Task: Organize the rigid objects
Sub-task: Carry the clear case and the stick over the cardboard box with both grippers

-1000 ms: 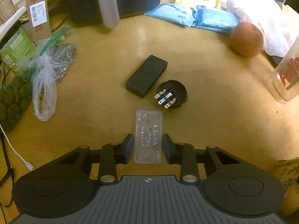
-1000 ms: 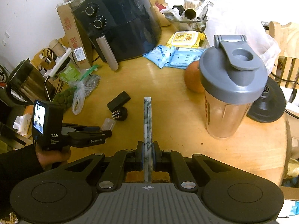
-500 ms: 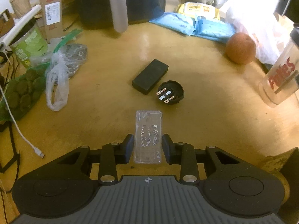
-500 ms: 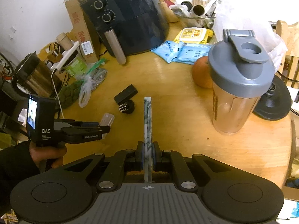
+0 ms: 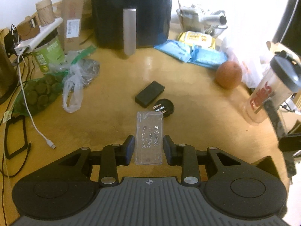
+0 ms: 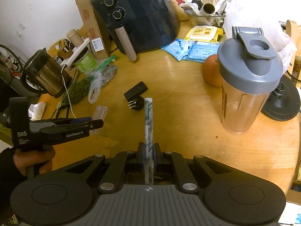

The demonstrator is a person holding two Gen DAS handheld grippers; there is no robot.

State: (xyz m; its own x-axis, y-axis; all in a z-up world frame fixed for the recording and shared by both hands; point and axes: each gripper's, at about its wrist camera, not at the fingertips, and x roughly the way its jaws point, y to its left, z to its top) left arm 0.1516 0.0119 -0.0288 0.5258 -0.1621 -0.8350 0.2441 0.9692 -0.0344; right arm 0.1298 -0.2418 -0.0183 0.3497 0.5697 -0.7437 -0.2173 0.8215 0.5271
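Note:
My left gripper (image 5: 149,148) is shut on a clear plastic case (image 5: 149,136) with white lettering and holds it above the wooden table (image 5: 116,128). The case and left gripper also show in the right wrist view (image 6: 99,116). My right gripper (image 6: 148,155) is shut on a thin marbled white-and-blue slab (image 6: 148,120), held edge-up. A black rectangular box (image 5: 150,93) and a round black plug (image 5: 163,107) with metal prongs lie together mid-table, just beyond the case; they also show in the right wrist view (image 6: 135,91).
A black air fryer (image 5: 131,13) stands at the back. A shaker bottle (image 6: 244,86) and an orange (image 5: 228,74) are on the right. Blue packets (image 5: 190,53), plastic bags (image 5: 75,86), a green jar (image 5: 49,55), a kettle (image 6: 42,77) and cables (image 5: 33,122) crowd the left and back.
Both grippers have drawn back and up from the table, so more of the air fryer and clutter shows. Both keep their hold; the box and plug have not moved.

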